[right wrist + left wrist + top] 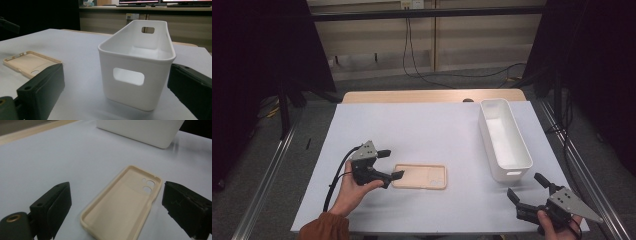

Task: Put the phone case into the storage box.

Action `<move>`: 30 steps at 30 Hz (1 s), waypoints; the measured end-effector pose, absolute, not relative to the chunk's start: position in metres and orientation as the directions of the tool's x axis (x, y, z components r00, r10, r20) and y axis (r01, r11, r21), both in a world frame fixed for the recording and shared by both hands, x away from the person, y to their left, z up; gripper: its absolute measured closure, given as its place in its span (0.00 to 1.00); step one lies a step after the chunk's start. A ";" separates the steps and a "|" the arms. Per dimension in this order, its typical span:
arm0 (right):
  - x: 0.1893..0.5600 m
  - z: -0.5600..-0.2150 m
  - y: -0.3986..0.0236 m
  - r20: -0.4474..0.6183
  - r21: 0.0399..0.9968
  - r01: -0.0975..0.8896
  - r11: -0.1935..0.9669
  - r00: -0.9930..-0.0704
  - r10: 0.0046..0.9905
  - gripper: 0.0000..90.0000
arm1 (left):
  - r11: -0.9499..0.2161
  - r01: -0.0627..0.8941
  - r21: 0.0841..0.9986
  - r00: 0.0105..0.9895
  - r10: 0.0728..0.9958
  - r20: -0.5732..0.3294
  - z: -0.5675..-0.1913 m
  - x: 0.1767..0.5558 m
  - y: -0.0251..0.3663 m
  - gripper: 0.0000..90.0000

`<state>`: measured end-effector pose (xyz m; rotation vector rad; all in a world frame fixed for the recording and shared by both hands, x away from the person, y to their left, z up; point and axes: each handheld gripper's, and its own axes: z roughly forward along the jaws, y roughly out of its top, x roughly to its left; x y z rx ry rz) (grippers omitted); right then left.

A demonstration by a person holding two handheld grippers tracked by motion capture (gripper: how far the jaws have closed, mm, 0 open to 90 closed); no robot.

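A beige phone case [419, 176] lies flat on the white table sheet [422, 125], inner side up, its camera cut-outs toward the right. My left gripper [388, 164] is at the case's left end, its jaws open and level with the table. In the left gripper view the phone case [122, 202] lies between and ahead of the jaws, and neither pad of the left gripper [117, 192] presses on it. My right gripper [526, 185] is open near the table's front right corner, holding nothing. It points at the white bin [512, 172].
The white bin [130, 60] is long, has handle holes and stands empty along the right side of the table. The beige case [27, 62] lies to its left. A wooden table edge [432, 96] runs along the back, with cables and dark curtains beyond it.
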<state>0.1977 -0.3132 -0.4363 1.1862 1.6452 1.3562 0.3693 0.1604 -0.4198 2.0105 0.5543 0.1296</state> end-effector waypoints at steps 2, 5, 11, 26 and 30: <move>0.198 -0.436 -0.313 0.043 0.975 0.221 0.037 -0.346 0.937 0.01 | -0.399 0.336 0.853 0.890 0.430 -0.150 -0.422 0.372 0.158 0.10; 0.198 -0.436 -0.313 0.042 0.975 0.220 0.038 -0.348 0.937 0.01 | -0.421 0.333 0.844 0.894 0.425 -0.140 -0.422 0.374 0.156 0.12; 0.198 -0.436 -0.313 0.041 0.975 0.219 0.039 -0.347 0.937 0.01 | -0.481 0.334 0.811 0.908 0.395 -0.139 -0.421 0.384 0.147 0.13; 0.198 -0.436 -0.313 0.042 0.975 0.219 0.038 -0.349 0.936 0.01 | -0.570 0.324 0.755 0.928 0.348 -0.135 -0.415 0.400 0.127 0.15; 0.198 -0.437 -0.313 0.042 0.975 0.219 0.039 -0.351 0.936 0.01 | -0.573 0.327 0.752 0.927 0.348 -0.138 -0.415 0.404 0.125 0.15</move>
